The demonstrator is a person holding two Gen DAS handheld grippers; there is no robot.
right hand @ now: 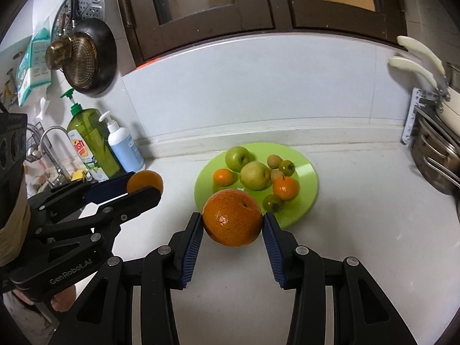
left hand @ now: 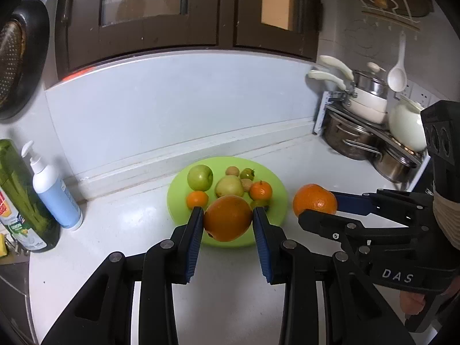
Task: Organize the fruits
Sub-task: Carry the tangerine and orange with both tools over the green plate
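Two large oranges are in hand: the left gripper (left hand: 225, 224) has its jaws clamped on the smooth orange (left hand: 227, 218) over the near rim of the green plate (left hand: 277, 184), and the right gripper (right hand: 233, 227) is clamped on the pebbly orange (right hand: 233, 221) just short of that rim. Both look firm, fairly heavy and apt to roll, so a hold across the widest girth suits them. On the plate, the green apple (right hand: 237, 158), pale apple (right hand: 255, 176) and tangerines (right hand: 285, 187) look lighter; the tiny green fruits (right hand: 271, 203) could slip from the pads.
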